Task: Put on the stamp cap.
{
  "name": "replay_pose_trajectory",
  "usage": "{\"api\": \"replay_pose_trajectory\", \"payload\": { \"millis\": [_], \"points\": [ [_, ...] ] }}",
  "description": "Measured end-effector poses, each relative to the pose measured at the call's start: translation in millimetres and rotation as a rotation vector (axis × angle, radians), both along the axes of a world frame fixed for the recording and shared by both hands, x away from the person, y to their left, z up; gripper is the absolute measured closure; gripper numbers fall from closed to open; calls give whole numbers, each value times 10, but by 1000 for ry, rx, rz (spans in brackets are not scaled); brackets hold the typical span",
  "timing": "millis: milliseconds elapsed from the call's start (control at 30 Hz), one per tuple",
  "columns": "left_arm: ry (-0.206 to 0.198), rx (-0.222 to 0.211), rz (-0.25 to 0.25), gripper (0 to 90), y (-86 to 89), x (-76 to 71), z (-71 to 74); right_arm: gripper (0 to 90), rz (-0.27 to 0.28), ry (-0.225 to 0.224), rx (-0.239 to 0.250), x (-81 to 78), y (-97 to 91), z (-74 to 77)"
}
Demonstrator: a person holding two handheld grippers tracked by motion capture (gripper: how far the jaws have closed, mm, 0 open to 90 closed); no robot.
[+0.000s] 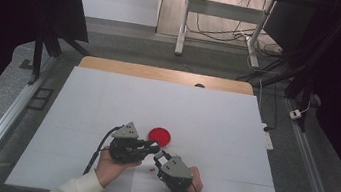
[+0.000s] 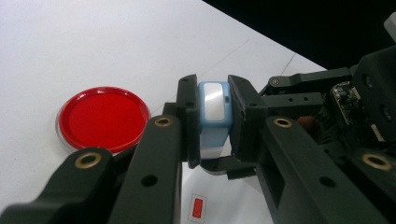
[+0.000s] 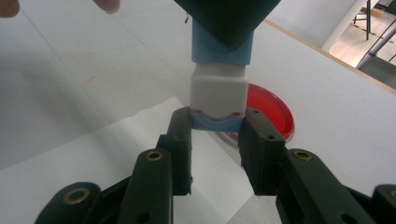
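Black jaws fill the bottom of each gripper view, and both pairs are clamped on the same small blue-and-white block (image 2: 214,116). The left gripper (image 2: 212,123) pinches its blue part between the pads; the right gripper (image 3: 217,126) grips the bluish base under the white section (image 3: 218,95). From above, the two grippers meet tip to tip (image 1: 156,153) over the near middle of the table (image 1: 107,97), a little back from its near edge.

This looks like pulling the block apart, or pressing it together; I can't tell which. Either way, the pull or push should run straight along the block's length. One gripper should stay steady while the other moves, with no twisting, since the right jaws hold only a thin lip and could slip off.

A red lid (image 1: 160,135) lies flat on the table just beyond the grippers, toward the far edge, apart from the block. A white sheet (image 1: 148,186) sits below the hands near the near edge, with a small red mark (image 1: 152,170) beside it.
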State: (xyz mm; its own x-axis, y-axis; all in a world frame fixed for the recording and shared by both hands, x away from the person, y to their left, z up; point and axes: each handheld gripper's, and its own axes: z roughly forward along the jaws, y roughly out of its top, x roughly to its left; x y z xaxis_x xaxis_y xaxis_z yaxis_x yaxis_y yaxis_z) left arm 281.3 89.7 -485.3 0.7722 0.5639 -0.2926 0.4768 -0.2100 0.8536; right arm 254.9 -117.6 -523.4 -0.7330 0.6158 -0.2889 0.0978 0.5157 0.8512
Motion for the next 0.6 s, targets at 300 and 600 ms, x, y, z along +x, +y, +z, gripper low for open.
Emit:
{"api": "replay_pose_trajectory", "payload": {
  "millis": [300,600],
  "points": [
    [10,1,-4,753,-16,5,-37,656,2,-7,-29,-8,16,-7],
    [20,-12,-7,754,-17,4,-60,656,2,-15,-17,-20,6,6]
  ]
}}
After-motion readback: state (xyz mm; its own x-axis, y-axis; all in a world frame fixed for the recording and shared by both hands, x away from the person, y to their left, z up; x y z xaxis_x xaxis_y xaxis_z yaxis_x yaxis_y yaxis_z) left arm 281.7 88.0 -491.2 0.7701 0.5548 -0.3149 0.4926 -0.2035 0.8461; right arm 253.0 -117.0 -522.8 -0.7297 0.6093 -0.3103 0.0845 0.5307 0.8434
